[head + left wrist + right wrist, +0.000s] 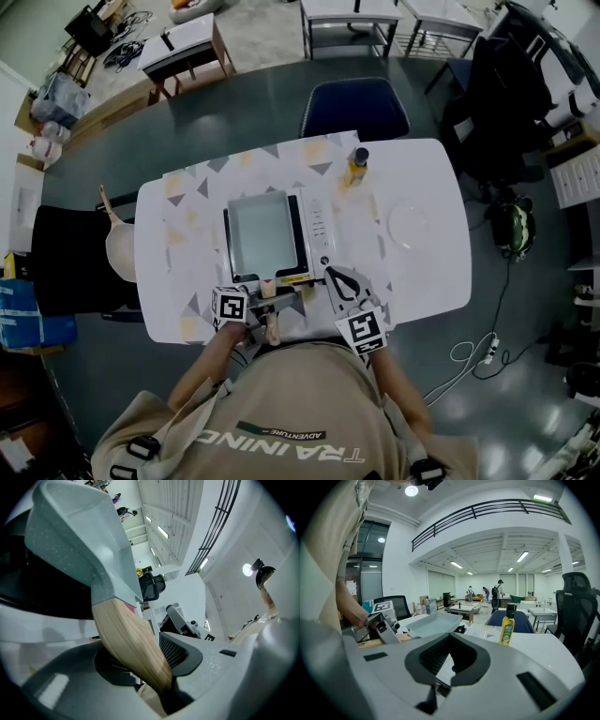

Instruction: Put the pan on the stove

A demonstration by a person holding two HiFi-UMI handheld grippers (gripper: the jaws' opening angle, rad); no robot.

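The left gripper (270, 302) has its fingers clamped on the wooden handle (126, 639) of the rectangular grey pan (262, 234). Just beyond those fingers, the pan lies squarely over the stove (317, 225). I can't tell whether it rests fully down. What looks left is letting go. Right of the handle, the right gripper (342, 284) holds nothing, its fingers together.

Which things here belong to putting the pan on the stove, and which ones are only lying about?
Belong to the job:
pan; its wooden handle, held by the left gripper; stove.

Just lying about:
oil bottle; clear round dish; blue chair.
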